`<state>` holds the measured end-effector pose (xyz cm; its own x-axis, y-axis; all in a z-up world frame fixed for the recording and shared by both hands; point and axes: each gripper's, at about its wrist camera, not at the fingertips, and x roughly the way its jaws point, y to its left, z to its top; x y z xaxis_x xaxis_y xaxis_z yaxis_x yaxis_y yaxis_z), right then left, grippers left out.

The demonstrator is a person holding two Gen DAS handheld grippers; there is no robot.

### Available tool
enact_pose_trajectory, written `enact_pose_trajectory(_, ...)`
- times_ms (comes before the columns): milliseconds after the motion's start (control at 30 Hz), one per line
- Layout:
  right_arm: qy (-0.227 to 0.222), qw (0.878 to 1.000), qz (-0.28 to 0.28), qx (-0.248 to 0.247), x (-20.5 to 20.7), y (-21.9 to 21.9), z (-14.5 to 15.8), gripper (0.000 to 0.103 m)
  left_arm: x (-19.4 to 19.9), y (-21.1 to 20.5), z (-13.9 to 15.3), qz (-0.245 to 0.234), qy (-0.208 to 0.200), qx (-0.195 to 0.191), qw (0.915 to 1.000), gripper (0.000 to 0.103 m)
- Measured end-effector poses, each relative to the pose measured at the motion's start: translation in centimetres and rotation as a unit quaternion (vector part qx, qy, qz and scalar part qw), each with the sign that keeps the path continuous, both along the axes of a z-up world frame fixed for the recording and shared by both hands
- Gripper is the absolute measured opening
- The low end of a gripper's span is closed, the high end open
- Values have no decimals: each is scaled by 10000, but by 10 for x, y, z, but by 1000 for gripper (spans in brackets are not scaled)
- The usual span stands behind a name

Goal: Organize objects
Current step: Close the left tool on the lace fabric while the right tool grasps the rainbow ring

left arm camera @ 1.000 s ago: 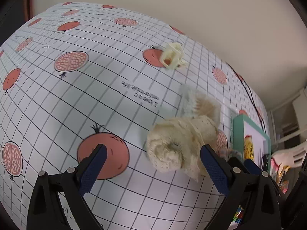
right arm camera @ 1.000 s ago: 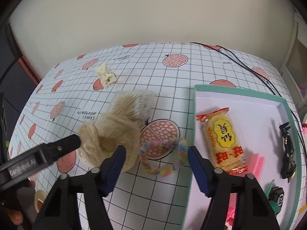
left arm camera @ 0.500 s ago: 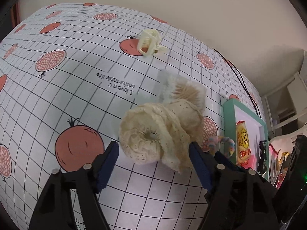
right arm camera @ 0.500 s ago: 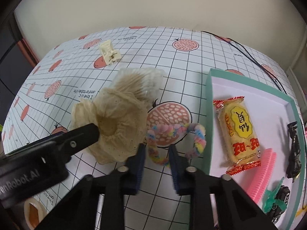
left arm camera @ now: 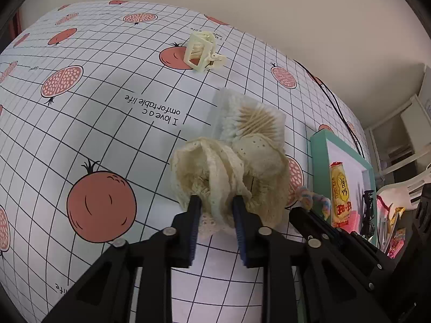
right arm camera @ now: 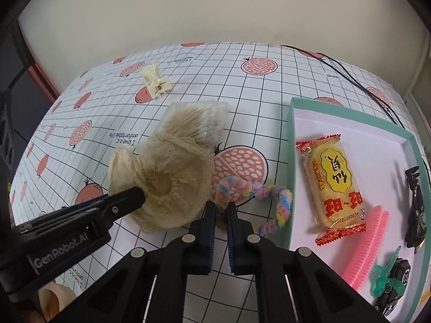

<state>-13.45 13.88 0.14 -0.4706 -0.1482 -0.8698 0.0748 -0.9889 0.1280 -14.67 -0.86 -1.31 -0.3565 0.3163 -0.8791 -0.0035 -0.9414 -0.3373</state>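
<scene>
Pinching down now, both grippers have closed since a second ago, when each pair of jaws stood wide apart. The left gripper (left arm camera: 216,204) has its blue pads nipped onto a fold of the cream lace scrunchie (left arm camera: 229,172), only a narrow gap of fabric left between them. From the right wrist view that same scrunchie (right arm camera: 164,177) sits at about nine o'clock of centre on the pomegranate-print tablecloth (right arm camera: 269,102), with the left tool's black finger poking into its ring.

Over to the right gripper (right arm camera: 221,210): jaws almost together, clamped on the near loop of the pastel fuzzy hair tie (right arm camera: 258,202), which half a second back still lay free in front of the narrowing pads. The tie lies just beside the teal tray (right arm camera: 292,145), at its nine o'clock edge.

Behind the scrunchie, at twelve o'clock of it and touching, rests the pack of cotton swabs (right arm camera: 199,118). Farther out at eleven o'clock, well apart, the cream claw clip (right arm camera: 155,83) has not budged. Inside the tray lie a yellow snack packet (right arm camera: 332,185), a pink comb (right arm camera: 369,245), a black clip (right arm camera: 416,202) and a green clip (right arm camera: 386,277).
</scene>
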Motion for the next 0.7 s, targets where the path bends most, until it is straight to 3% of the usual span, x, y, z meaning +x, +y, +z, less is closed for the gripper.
enact_pose_trajectory(100,63,9999,-32,-79,1,2,4,8,1,-3,1,56,13,29,10000,12)
enact_pose_trajectory(200,108,9998,-52,-130,2,5,8,8,2,-5,3,89,74,32,9999,8)
enact_pose_trajectory(700,443,9980,-244,-384,8,19,32,8,7,-8,36,118,747,226,9969,6)
